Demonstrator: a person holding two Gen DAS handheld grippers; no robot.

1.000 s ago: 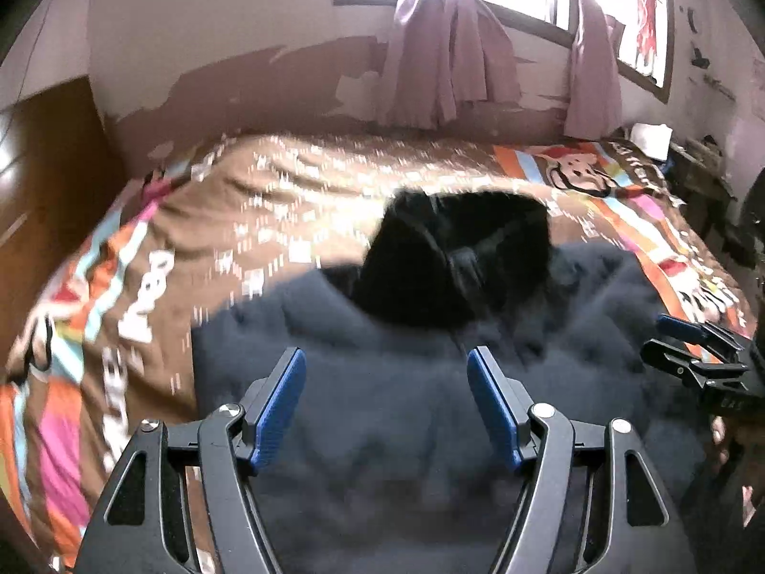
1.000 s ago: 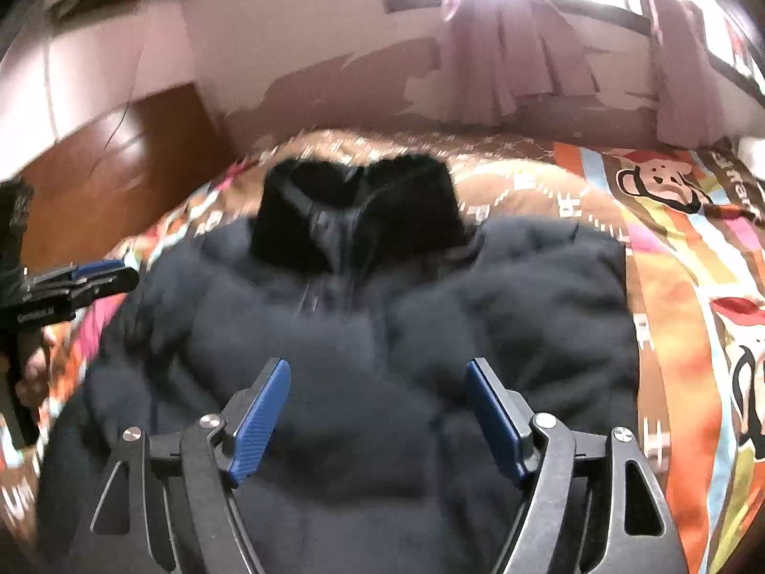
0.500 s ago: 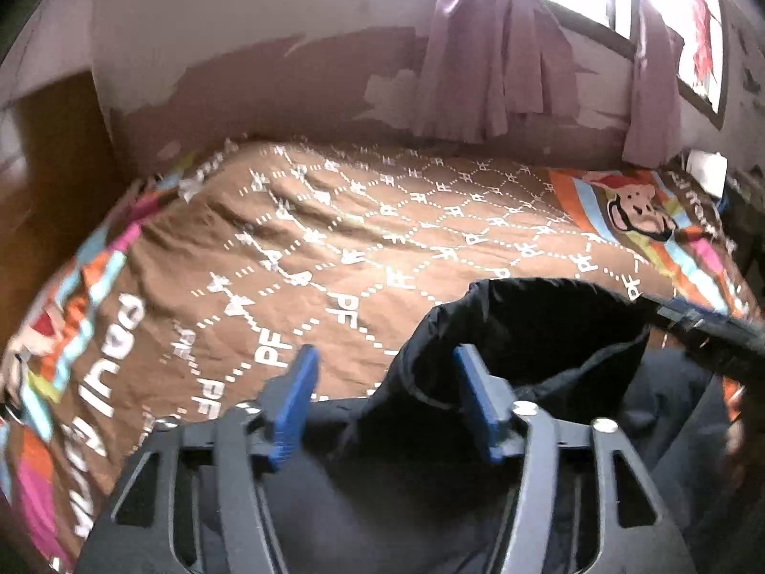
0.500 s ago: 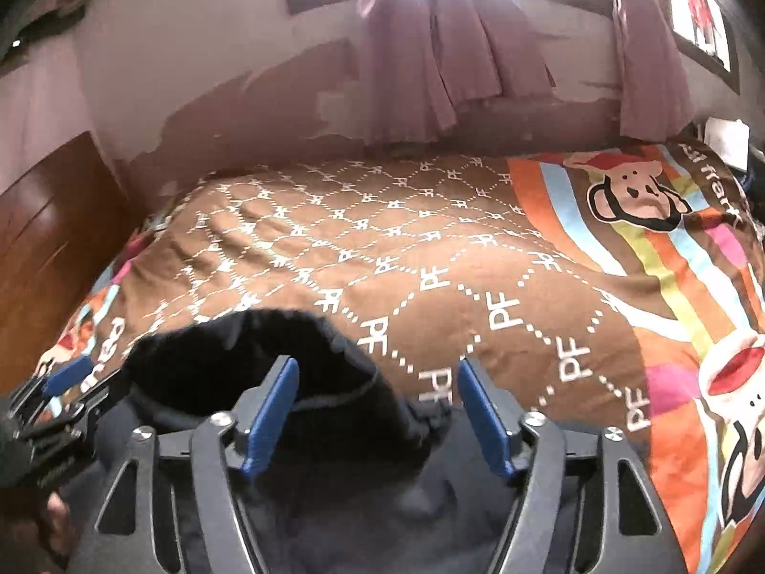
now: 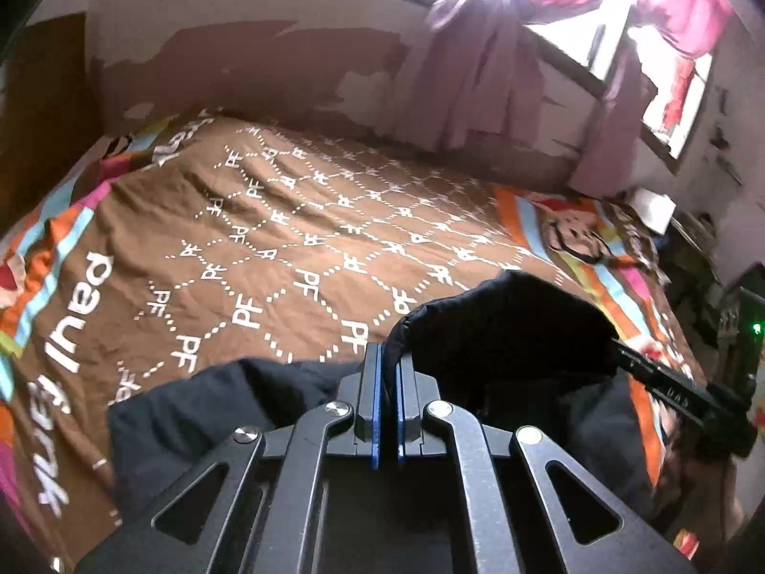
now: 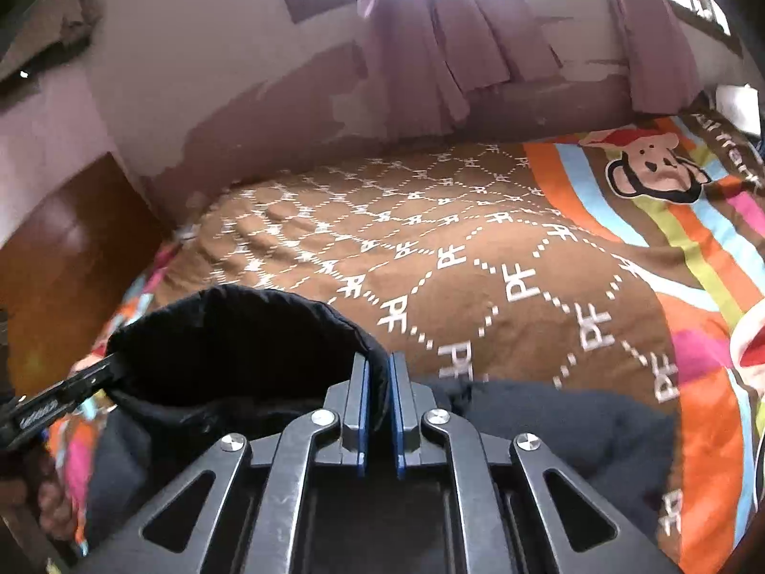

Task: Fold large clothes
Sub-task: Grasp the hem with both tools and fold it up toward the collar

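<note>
Left claw (image 5: 385, 373) clenched on collar (image 5: 507, 325) rim; right claw (image 6: 377, 382) clenched on opposite rim. Both likely lifting jacket (image 6: 550, 421) top off bed (image 6: 478, 263), starting fold.

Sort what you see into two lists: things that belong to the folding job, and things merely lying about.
Job: jacket, left gripper, right gripper, both shut on its collar.
Lying about: bedspread, curtains, white box.
</note>
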